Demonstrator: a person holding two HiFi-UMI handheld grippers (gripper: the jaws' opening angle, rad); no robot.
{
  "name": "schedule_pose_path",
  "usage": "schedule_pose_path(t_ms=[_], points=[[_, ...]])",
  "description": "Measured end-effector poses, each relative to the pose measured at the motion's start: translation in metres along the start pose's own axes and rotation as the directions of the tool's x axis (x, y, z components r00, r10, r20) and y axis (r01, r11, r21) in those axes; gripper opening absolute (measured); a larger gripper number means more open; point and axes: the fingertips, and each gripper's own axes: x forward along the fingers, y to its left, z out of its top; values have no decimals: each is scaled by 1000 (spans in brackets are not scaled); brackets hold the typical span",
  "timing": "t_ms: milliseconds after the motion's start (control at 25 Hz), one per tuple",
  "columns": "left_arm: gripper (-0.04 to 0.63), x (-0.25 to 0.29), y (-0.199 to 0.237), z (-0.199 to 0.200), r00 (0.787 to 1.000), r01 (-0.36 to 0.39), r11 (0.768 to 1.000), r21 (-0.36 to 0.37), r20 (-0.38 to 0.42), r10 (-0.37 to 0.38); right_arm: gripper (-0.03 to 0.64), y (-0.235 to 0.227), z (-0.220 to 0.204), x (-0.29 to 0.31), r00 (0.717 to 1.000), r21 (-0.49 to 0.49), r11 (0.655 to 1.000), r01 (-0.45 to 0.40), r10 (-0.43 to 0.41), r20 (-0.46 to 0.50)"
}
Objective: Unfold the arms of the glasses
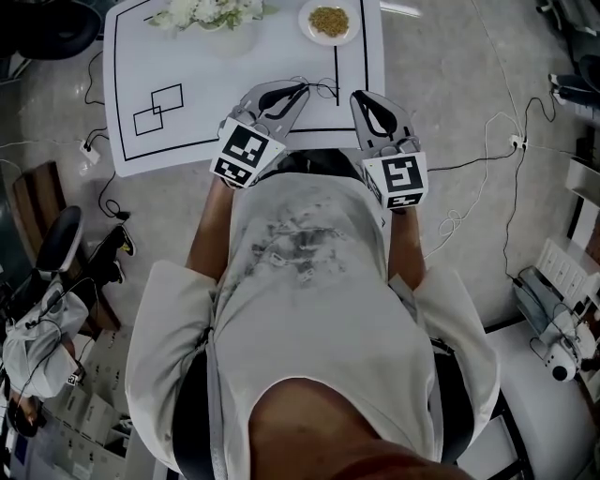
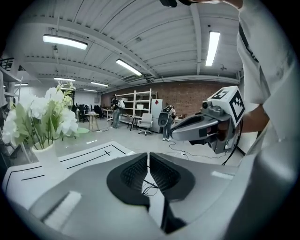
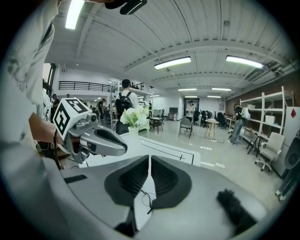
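The thin wire-framed glasses (image 1: 322, 91) lie on the white mat (image 1: 187, 66) near its front edge, between my two gripper tips. My left gripper (image 1: 302, 90) hangs just left of them, its jaws drawn nearly together with only a thin slit and nothing between them. My right gripper (image 1: 360, 97) is shut and empty just right of them. Through the slit of the left gripper (image 2: 148, 155) the glasses (image 2: 149, 187) show below on the mat. The right gripper view has its gripper (image 3: 149, 158) likewise above the glasses (image 3: 146, 199). Whether the arms are folded is too small to tell.
A vase of white flowers (image 1: 211, 14) and a bowl of grains (image 1: 329, 21) stand at the mat's far edge. Black lines and two overlapping rectangles (image 1: 157, 108) are printed on the mat. Cables run over the floor (image 1: 487, 169); a chair (image 1: 56, 239) stands at the left.
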Motion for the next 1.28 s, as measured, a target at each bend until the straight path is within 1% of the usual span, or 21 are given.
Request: schedule_pose_path(t_ms=[320, 560, 800, 960, 1280], points=[[31, 22, 4, -19, 998, 32, 999, 14, -57, -32, 18, -4, -17, 14, 999, -11, 1000, -15, 15, -42], [43, 35, 0, -35, 991, 73, 997, 31, -117, -69, 18, -4, -30, 22, 996, -25, 999, -31, 29, -82], [51, 50, 3, -56, 979, 110, 993, 39, -177, -102, 18, -5, -43, 31, 993, -24, 999, -34, 32, -113], [54, 58, 5, -78, 966, 121, 992, 31, -233, -111, 20, -7, -50, 34, 991, -22, 999, -35, 32, -130], [64, 70, 8, -98, 949, 164, 986, 36, -278, -147, 20, -8, -65, 44, 986, -6, 1000, -28, 27, -166]])
